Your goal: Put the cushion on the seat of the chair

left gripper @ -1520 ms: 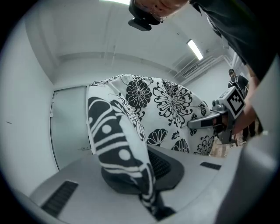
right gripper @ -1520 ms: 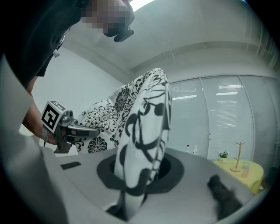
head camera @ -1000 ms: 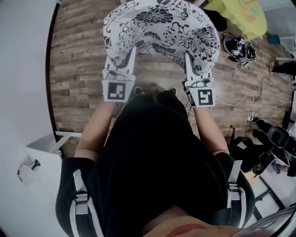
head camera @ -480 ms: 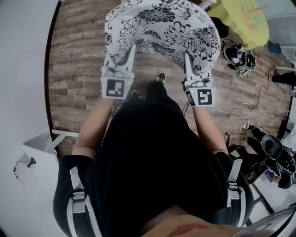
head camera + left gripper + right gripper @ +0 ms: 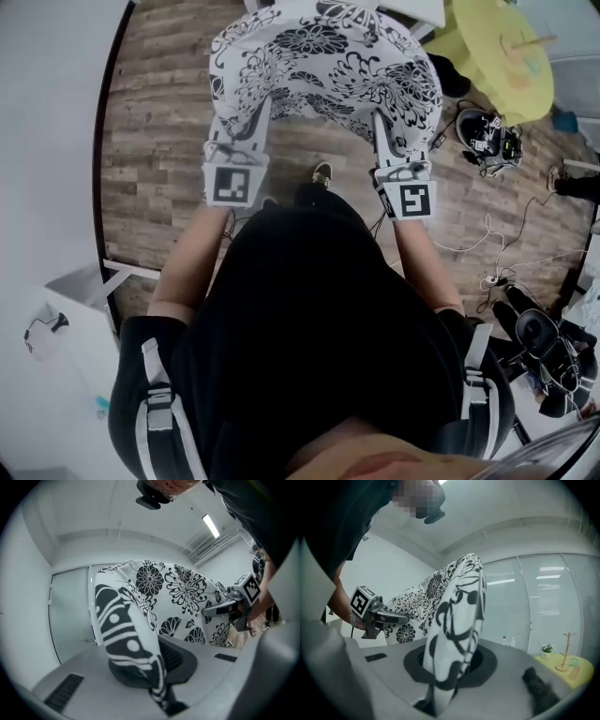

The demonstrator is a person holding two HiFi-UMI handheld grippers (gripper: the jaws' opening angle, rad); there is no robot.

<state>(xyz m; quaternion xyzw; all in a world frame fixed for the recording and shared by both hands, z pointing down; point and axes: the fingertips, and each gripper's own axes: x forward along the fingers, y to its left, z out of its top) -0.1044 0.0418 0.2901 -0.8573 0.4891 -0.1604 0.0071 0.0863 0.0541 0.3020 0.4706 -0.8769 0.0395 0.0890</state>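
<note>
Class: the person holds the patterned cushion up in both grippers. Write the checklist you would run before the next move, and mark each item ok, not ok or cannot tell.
1. Left gripper shut on the cushion: ok, the fabric is pinched between its jaws.
2. Right gripper shut on the cushion's other side: ok.
3. Cushion held off the wooden floor: ok.
4. Chair seat in sight: cannot tell, since no view plainly shows one.
5. Walking path free: not ok, probably. Loose cables lie on the floor to the person's right.
</note>
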